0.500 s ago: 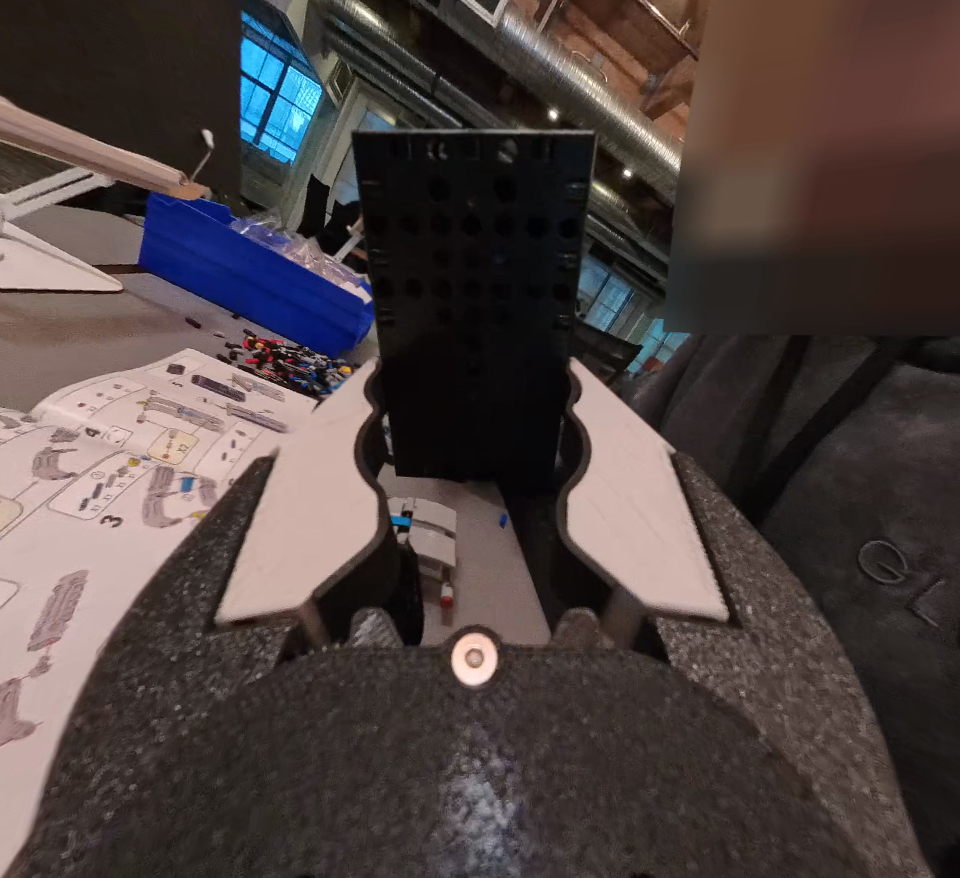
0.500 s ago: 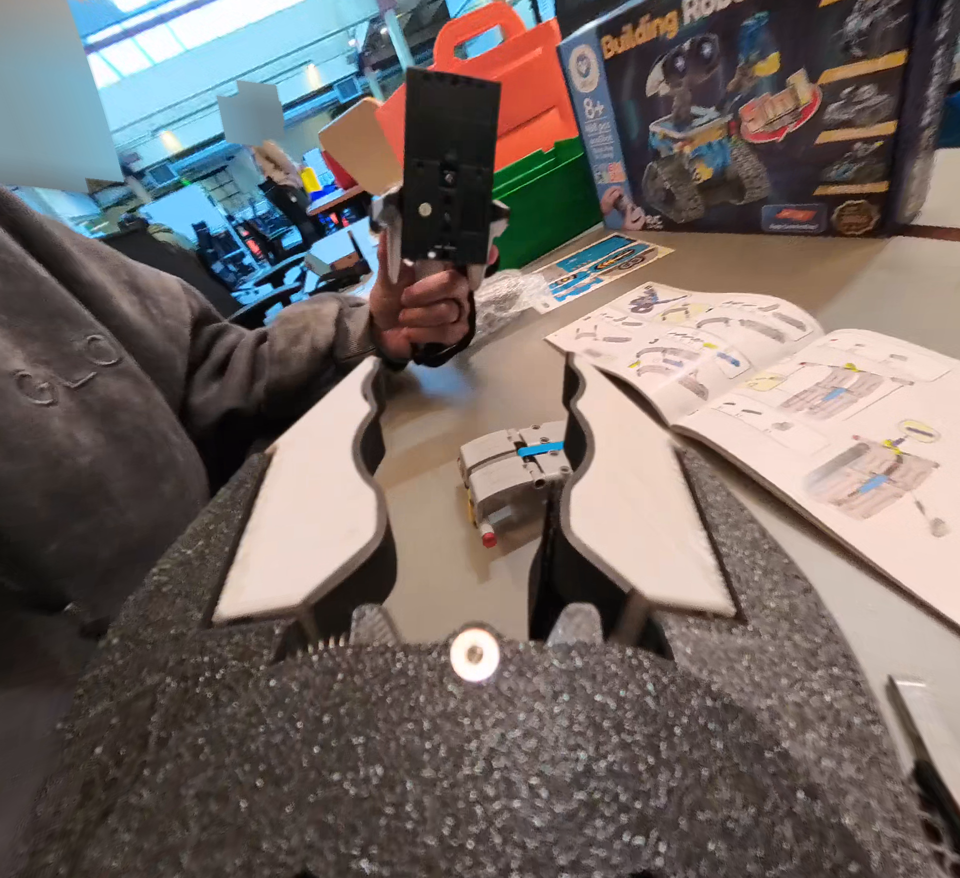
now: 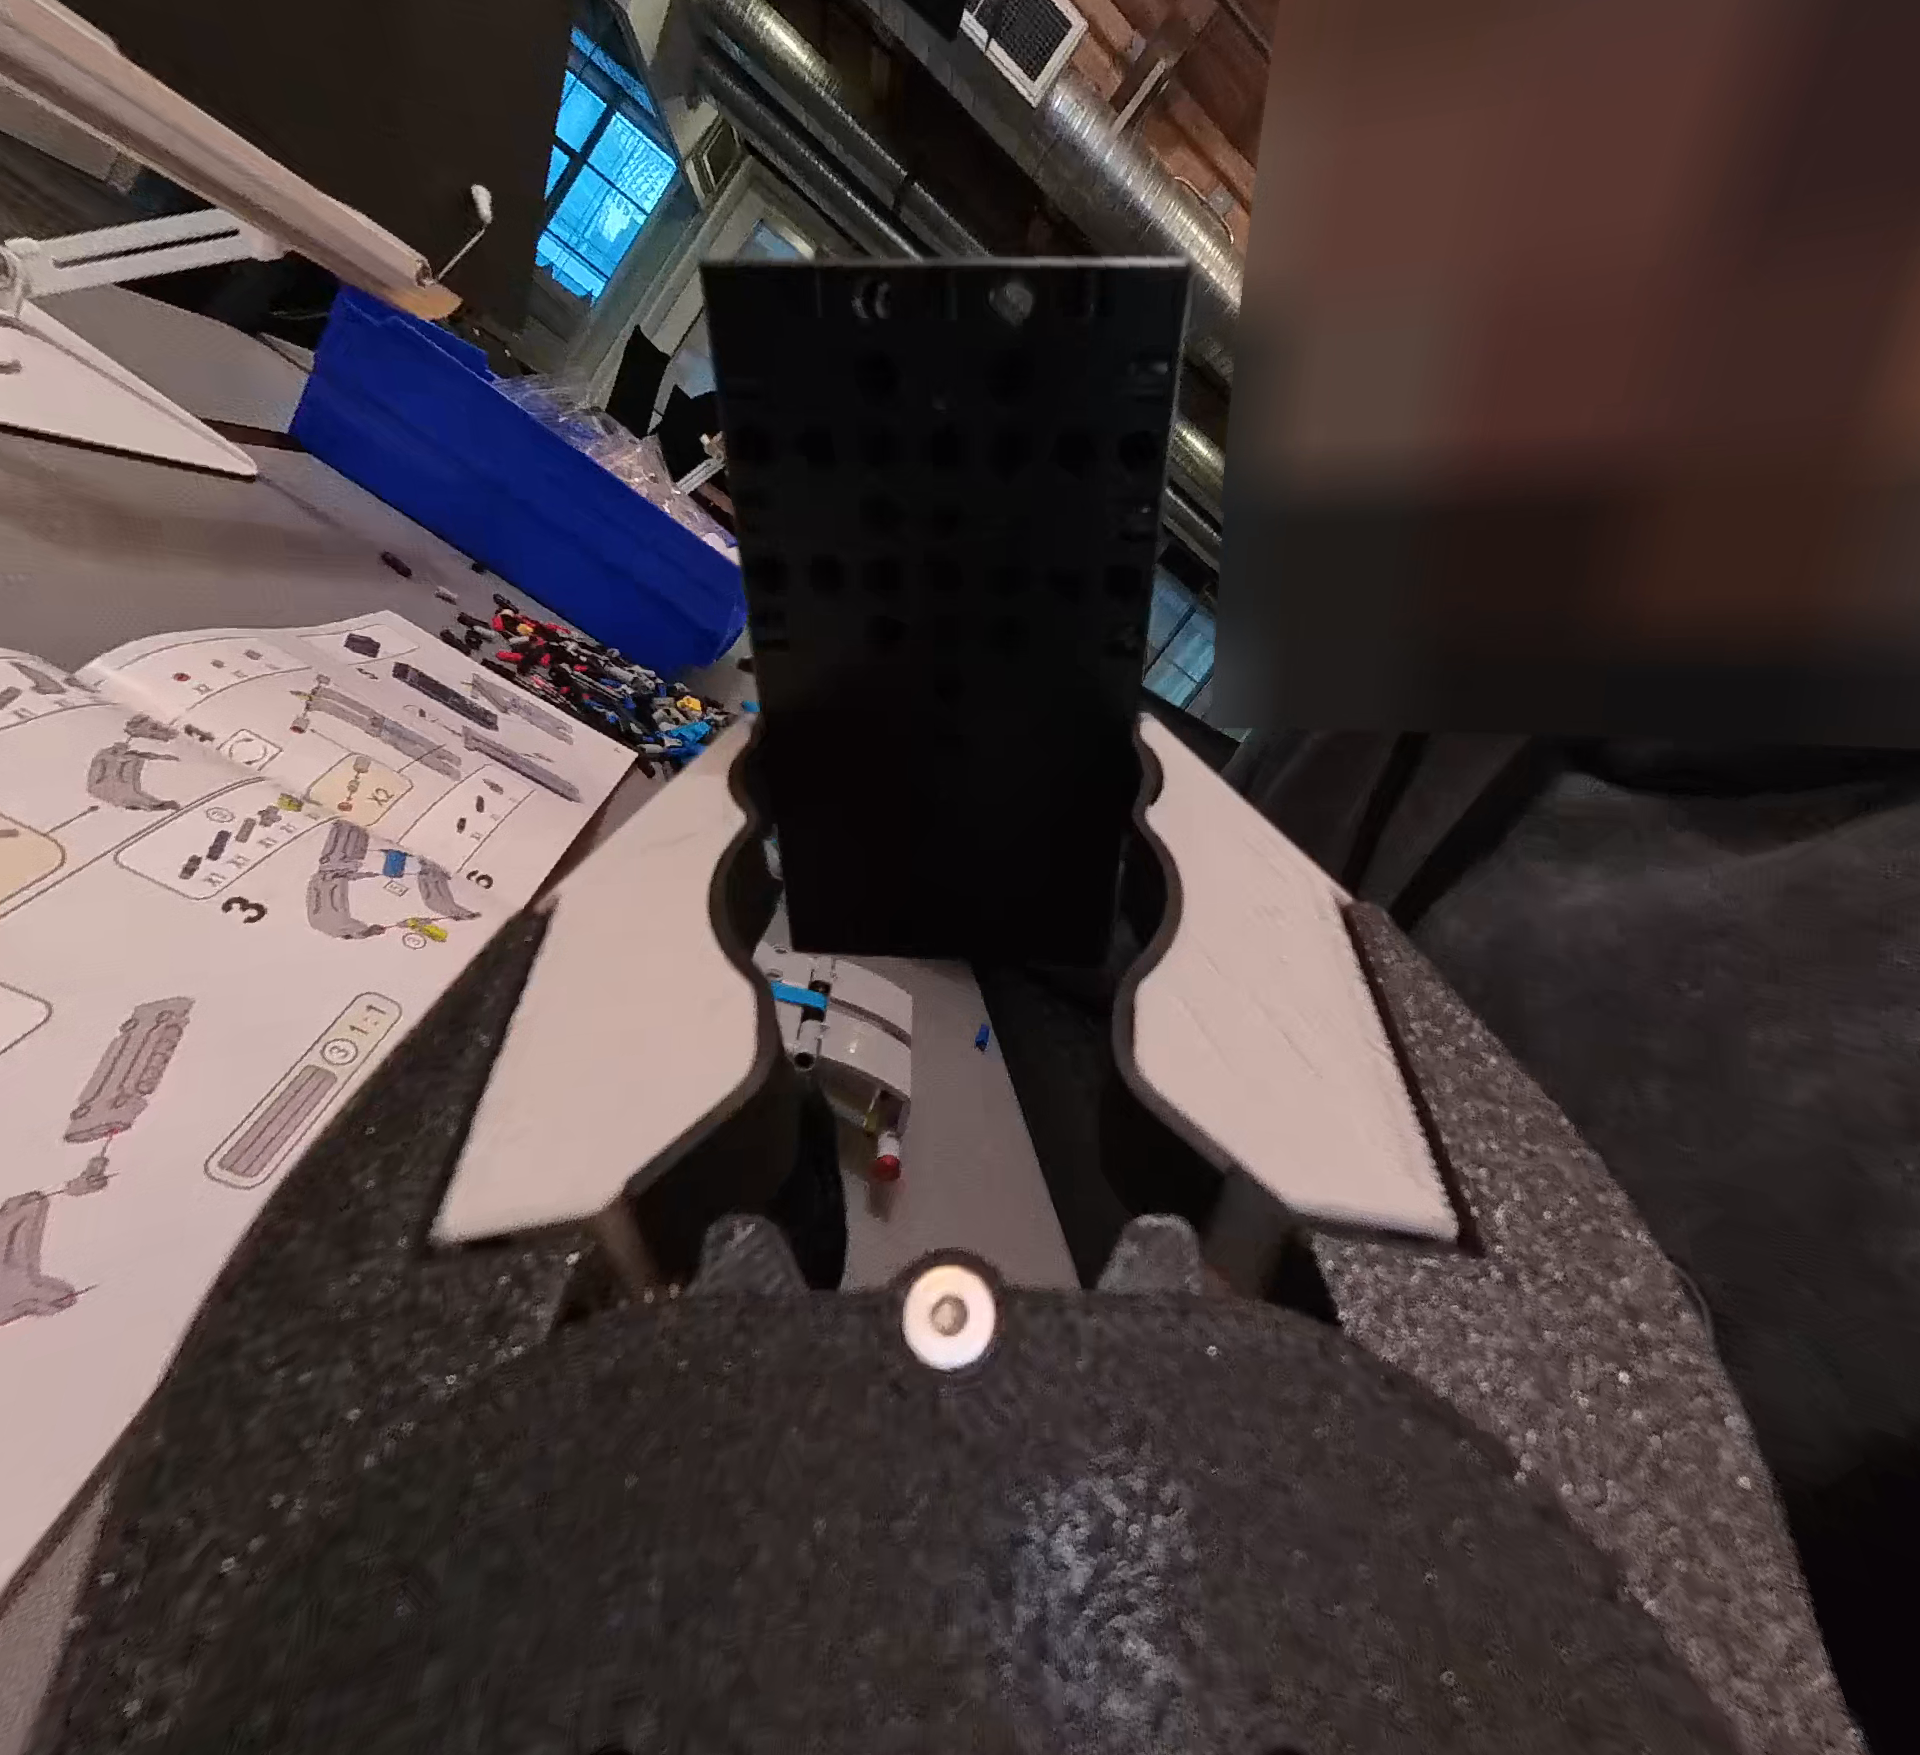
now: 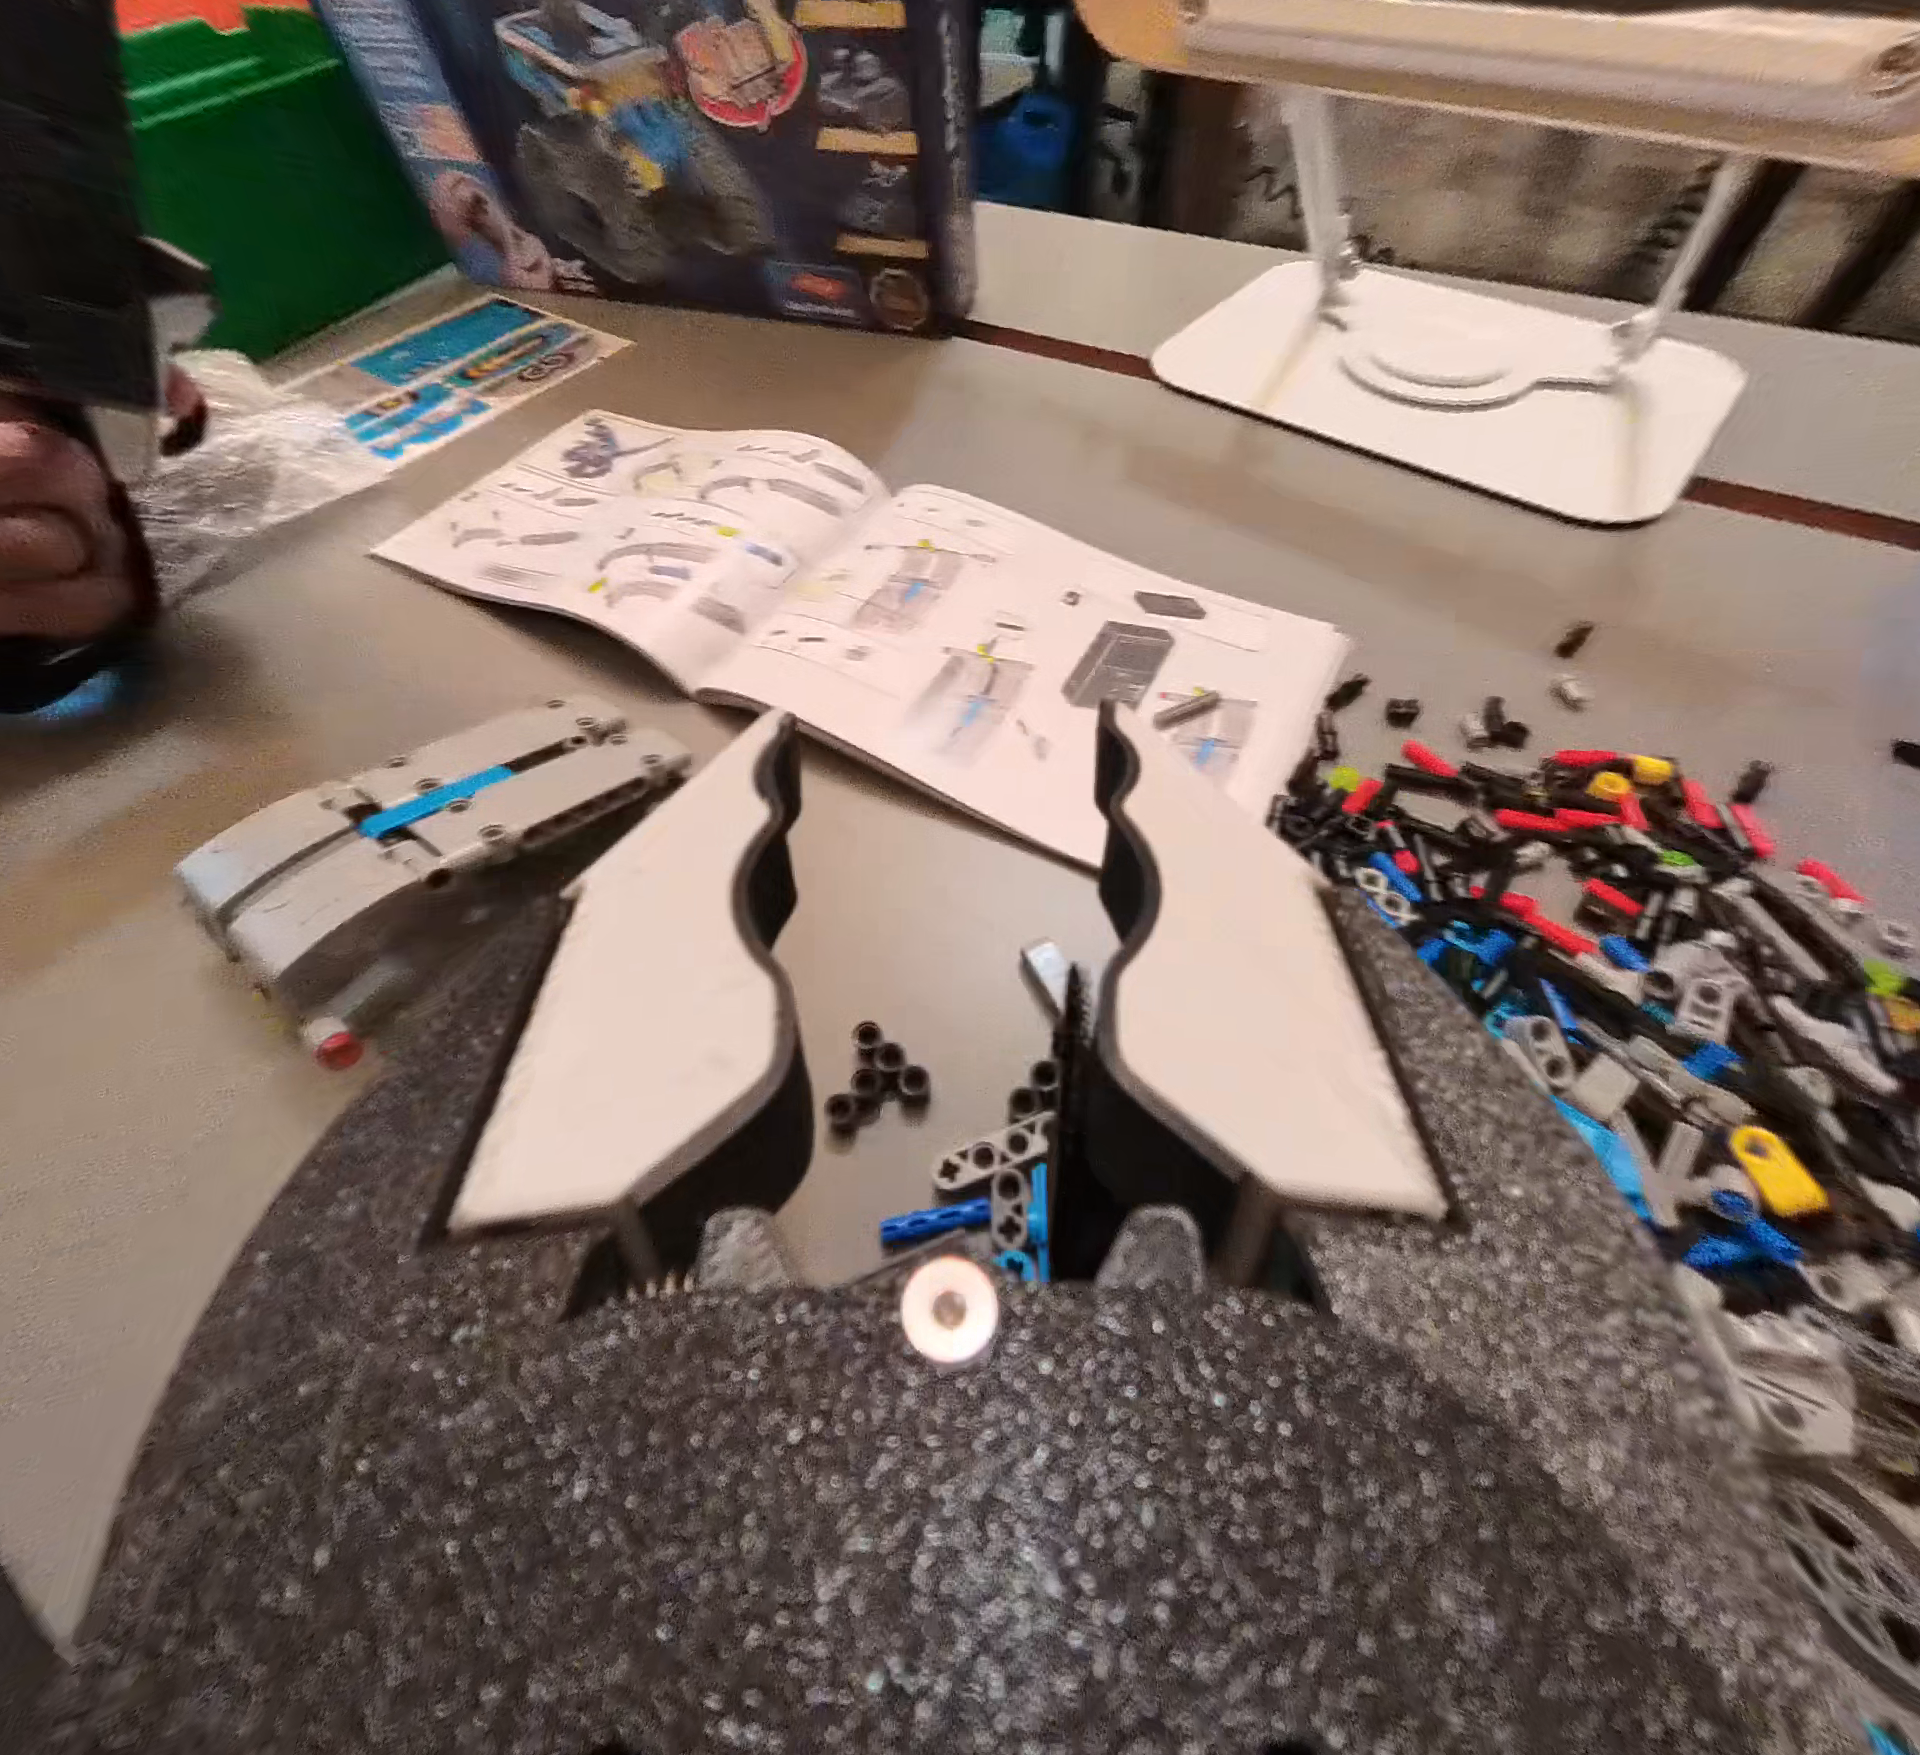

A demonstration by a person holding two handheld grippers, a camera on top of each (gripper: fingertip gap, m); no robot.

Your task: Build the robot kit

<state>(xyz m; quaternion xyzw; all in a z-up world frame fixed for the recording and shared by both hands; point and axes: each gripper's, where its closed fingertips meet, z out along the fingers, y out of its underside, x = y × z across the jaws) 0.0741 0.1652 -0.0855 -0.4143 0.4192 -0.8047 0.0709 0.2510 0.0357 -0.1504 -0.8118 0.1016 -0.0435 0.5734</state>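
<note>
1. Where the left gripper (image 3: 945, 770) closes its two pale fingers, a black plate with holes (image 3: 940, 583) stands upright between them, its lower side edges pinched at the fingertips and most of it rising free above, well off the table.
2. Below that plate, a grey block with a blue strip (image 3: 857, 1040) lies flat on the grey table (image 3: 135, 552), and a tiny blue piece (image 3: 980, 1037) lies just beside it.
3. Left of the left gripper, an open instruction booklet (image 3: 260, 874) spreads over the table, its far corner near a heap of small coloured pieces (image 3: 592, 666); a blue bin (image 3: 499, 479) stands behind the heap.
4. At the right of the left wrist view, a person's dark grey sleeve (image 3: 1662, 1030) fills the space.
5. Low over the table, the right gripper (image 4: 945, 770) has its jaws standing wide apart and holds nothing; the view is blurred.
6. Between its fingers lie a cluster of small black rings (image 4: 878, 1077) and grey and blue beams (image 4: 987, 1175), with bare table ahead up to the booklet's near edge.
7. To its right, the pile of pieces crowds the finger; to its left the grey block lies close by.
8. Farther back stand a kit box (image 4: 675, 74) and a white lamp base (image 4: 1455, 386).
</note>
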